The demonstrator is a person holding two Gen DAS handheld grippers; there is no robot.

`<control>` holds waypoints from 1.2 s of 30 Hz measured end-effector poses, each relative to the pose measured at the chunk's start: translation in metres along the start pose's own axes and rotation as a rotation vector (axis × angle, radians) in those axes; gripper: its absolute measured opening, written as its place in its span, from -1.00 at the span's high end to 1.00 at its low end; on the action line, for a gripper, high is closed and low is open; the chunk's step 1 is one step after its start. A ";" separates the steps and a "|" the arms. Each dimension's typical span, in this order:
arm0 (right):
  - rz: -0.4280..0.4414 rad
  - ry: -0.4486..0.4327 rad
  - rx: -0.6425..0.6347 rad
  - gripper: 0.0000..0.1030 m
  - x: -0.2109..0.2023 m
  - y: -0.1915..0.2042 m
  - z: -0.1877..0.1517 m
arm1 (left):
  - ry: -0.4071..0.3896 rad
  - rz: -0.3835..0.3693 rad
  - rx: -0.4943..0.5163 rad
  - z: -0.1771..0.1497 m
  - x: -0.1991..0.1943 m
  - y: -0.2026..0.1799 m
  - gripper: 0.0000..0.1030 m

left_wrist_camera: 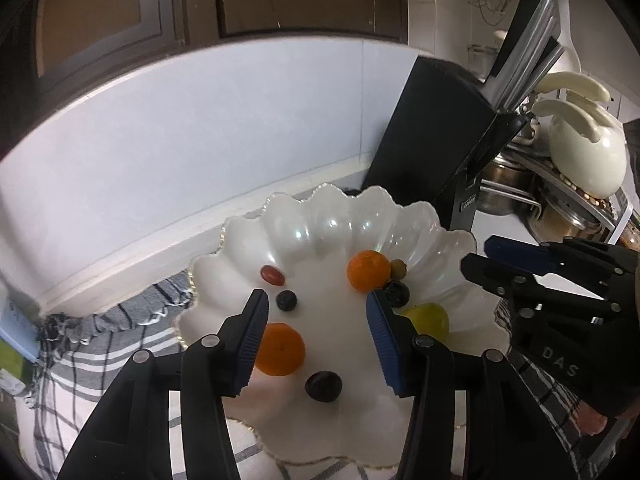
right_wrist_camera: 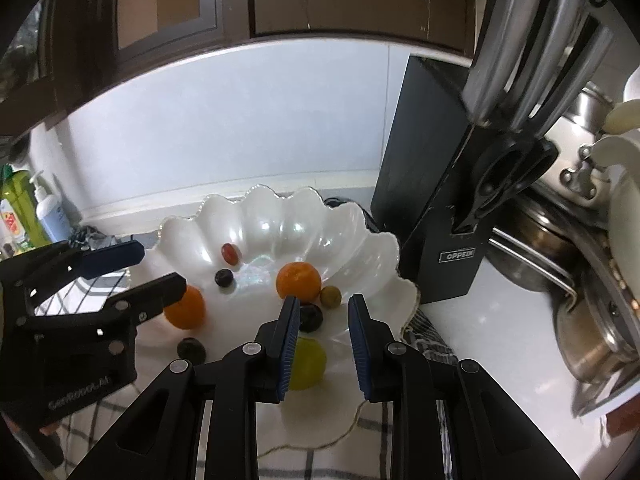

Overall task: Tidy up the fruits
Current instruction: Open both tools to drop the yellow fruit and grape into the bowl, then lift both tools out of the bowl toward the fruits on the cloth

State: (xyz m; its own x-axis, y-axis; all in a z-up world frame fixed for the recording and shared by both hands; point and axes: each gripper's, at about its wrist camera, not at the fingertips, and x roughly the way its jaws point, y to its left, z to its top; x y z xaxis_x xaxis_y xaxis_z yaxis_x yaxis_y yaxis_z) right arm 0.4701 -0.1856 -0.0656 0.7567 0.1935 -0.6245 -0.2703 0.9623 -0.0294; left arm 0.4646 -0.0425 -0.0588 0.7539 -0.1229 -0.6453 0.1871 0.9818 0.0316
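**A:** What sits nearest, taking the scalloped white bowl as the landmark?

**B:** Both tools hover over its near side. The left gripper has its jaws moderately apart with nothing between them. Just past its left jaw, inside the bowl, lies the near orange, and close by it a dark round fruit. The right gripper has its jaws at a narrow gap, also empty; a yellow-green fruit lies just under its left jaw.

**A:** And deeper in the bowl?

**B:** Mid-bowl, a blueberry. Beyond it, a red grape and a second orange, with a small olive-coloured fruit and another dark berry touching it. The bowl rests on a checked cloth on the desk. Behind the bowl's right side stands a black knife block.

**A:** What could go wrong from here?

**B:** My judgement: every fruit is round and the bowl is glossy, so a jaw nudging one could send it rolling into its neighbours. The clustered fruits by the far orange invite a pinch on two at once. Soft berries may bruise under a hard squeeze. The two tools work close together and could collide, and pressing on the rim might tip the bowl on the rumpled cloth.
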 end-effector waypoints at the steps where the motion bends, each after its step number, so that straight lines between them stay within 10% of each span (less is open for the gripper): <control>1: -0.002 -0.010 -0.002 0.48 -0.006 0.001 -0.001 | -0.010 0.002 0.002 0.000 -0.005 0.000 0.02; 36: 0.002 -0.144 -0.023 0.48 -0.121 0.024 -0.055 | -0.159 -0.068 0.066 -0.056 -0.119 -0.026 0.00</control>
State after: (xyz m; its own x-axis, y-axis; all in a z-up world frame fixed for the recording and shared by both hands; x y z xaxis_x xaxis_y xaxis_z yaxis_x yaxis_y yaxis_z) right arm 0.3393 -0.1968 -0.0333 0.8335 0.2219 -0.5060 -0.2836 0.9578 -0.0471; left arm 0.3342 -0.0453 -0.0255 0.8271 -0.2151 -0.5193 0.2781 0.9595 0.0455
